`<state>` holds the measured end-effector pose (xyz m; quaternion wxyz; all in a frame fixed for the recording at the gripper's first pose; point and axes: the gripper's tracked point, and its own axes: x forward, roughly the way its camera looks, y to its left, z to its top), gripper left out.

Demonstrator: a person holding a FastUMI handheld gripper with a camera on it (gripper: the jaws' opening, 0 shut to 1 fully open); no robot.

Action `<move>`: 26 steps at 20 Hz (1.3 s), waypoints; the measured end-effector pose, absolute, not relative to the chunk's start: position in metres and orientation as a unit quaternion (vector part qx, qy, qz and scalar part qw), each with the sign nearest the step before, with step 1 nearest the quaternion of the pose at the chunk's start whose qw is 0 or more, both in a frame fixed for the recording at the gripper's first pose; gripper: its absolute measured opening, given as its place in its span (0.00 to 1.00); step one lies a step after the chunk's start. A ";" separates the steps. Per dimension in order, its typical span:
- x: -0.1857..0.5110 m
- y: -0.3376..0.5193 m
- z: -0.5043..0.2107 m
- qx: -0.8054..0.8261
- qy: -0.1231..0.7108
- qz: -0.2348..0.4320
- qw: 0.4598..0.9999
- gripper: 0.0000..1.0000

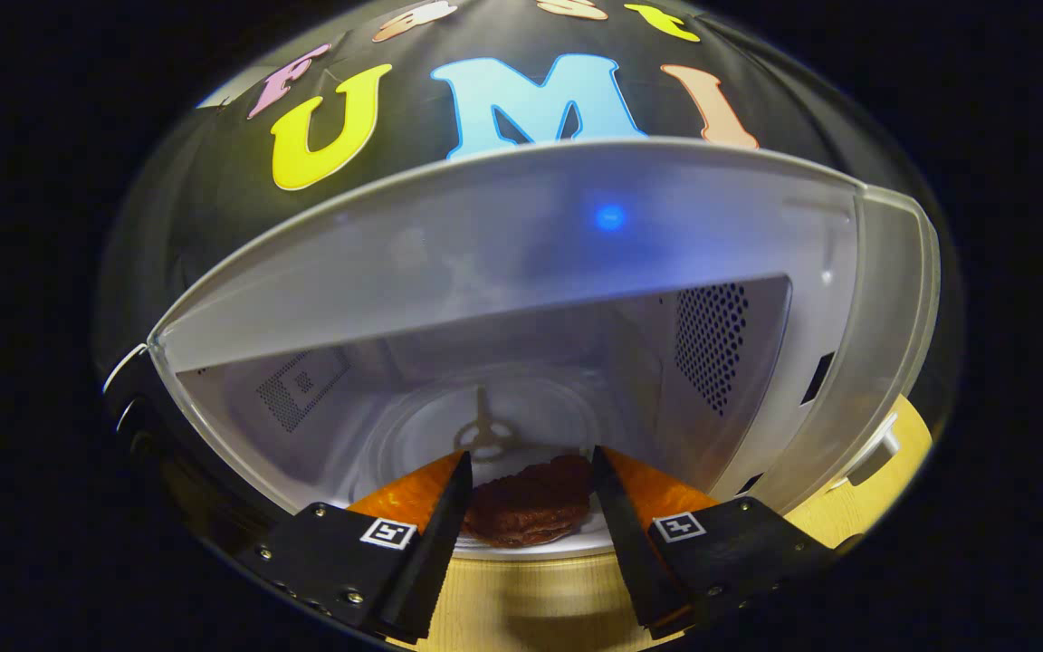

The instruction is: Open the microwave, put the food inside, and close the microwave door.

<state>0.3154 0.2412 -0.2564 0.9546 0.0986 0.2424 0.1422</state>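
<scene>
Microwave [521, 235] stands open, cavity facing the gripper [529, 471]. Food [529, 509], a dark brown patty-like piece, sits between the fingers near the cavity's front edge, over the glass turntable [485, 426]. Jaws part-way apart around it; whether both pads press on it cannot be told. Step in hand, as judged: placing the food inside. Next move calls for letting go, backing straight out over the wooden table [521, 598], then swinging the door shut.
</scene>
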 end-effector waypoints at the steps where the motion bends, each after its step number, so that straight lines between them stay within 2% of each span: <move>1: 0.313 0.242 -0.250 0.099 0.237 0.146 0.955 0.80; 6: 0.276 0.244 -0.219 0.083 0.219 0.172 0.957 0.80; 18: 0.124 0.246 -0.097 0.084 0.145 0.236 0.957 0.80; 26: 0.035 0.276 -0.051 0.109 0.127 0.285 0.944 0.80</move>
